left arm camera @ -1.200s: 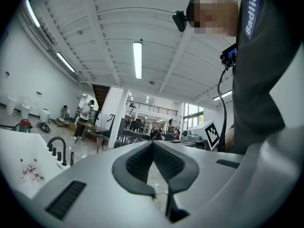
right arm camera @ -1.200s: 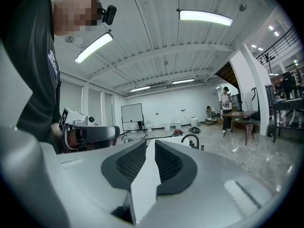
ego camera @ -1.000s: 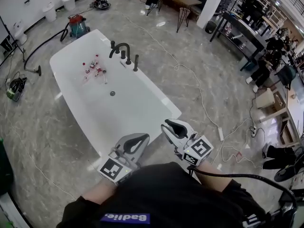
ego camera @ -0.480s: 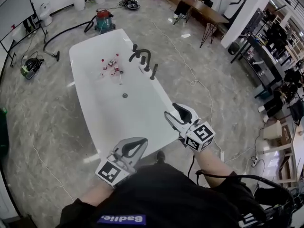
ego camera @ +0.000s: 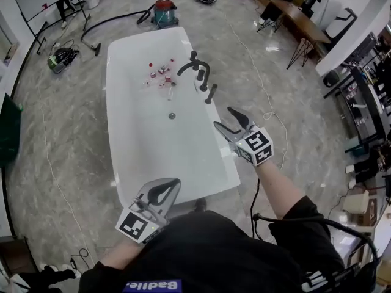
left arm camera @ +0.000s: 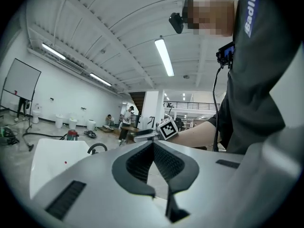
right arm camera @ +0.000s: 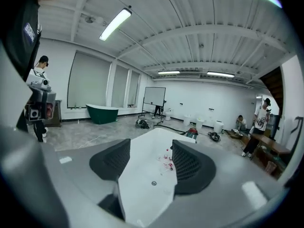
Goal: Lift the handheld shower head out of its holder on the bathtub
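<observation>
Slim black handheld shower head [ego camera: 211, 93] upright on bathtub [ego camera: 153, 157] rim; near, ahead of right gripper [ego camera: 223, 116], spread empty, jaws just opening; left gripper [ego camera: 175, 182] clenched, well back.

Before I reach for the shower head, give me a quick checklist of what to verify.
1. Right hand-held gripper open: ok; its jaws have just been opening, with nothing between them.
2. Right hand-held gripper at the shower head: not ok; it is short of it, not touching.
3. Shower head seated on the tub rim: ok.
4. Left hand-held gripper out of the way: ok; shut, empty, by the tub's near end.
5. How tightly the shower head sits: cannot tell; too small.
</observation>
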Available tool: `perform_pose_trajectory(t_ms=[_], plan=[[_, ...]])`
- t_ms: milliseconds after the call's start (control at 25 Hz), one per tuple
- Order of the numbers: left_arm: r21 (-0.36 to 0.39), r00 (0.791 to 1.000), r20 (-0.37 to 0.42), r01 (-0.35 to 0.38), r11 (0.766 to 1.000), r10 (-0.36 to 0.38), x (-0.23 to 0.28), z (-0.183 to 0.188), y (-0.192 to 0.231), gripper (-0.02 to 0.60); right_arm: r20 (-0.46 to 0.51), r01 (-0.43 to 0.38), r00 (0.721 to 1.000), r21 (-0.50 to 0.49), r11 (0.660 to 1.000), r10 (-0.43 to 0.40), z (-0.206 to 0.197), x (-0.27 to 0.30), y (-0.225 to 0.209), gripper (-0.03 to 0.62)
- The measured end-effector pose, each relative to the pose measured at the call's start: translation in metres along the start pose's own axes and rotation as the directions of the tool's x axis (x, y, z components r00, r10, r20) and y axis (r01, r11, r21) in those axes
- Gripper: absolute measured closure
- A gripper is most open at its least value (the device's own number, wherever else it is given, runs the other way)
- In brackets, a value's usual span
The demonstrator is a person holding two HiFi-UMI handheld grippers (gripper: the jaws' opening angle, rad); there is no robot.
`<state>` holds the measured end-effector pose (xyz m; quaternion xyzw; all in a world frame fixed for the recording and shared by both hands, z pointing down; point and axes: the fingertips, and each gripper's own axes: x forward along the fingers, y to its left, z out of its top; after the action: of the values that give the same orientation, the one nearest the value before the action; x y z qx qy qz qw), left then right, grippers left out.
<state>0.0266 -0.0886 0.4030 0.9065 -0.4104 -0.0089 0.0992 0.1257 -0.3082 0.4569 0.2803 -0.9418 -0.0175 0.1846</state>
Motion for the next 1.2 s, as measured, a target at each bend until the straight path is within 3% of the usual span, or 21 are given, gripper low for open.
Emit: perform_pose_trajectory(t_ms=[240, 440, 840, 1200], plan=[[-0.013, 0.993, -0.023, -0.115, 0.993, 0.115, 0.028, -0.001, 0.009, 0.577, -0.096, -0.003, 0.995, -0.045, 0.999, -0.002, -0.044, 0.05, -0.087, 0.339], [-0.013, 0.987, -0.058, -0.15, 0.989, 0.149, 0.048, -0.002, 0.015, 0.577, -0.181, -0.01, 0.983, -0.095, 0.995, -0.008, -0.084, 0.098, -0.139, 0.33], [-0.071, 0.976, -0.114, -0.195, 0.978, 0.186, 0.077, -0.028, 0.031, 0.577, -0.324, -0.006, 0.946, -0.047, 0.999, -0.009, -0.17, 0.183, -0.202, 0.322], [-0.108, 0.96, -0.181, -0.237, 0.966, 0.215, 0.082, -0.058, 0.055, 0.577, -0.369, 0.042, 0.929, 0.043, 0.998, -0.023, -0.223, 0.24, -0.238, 0.322]])
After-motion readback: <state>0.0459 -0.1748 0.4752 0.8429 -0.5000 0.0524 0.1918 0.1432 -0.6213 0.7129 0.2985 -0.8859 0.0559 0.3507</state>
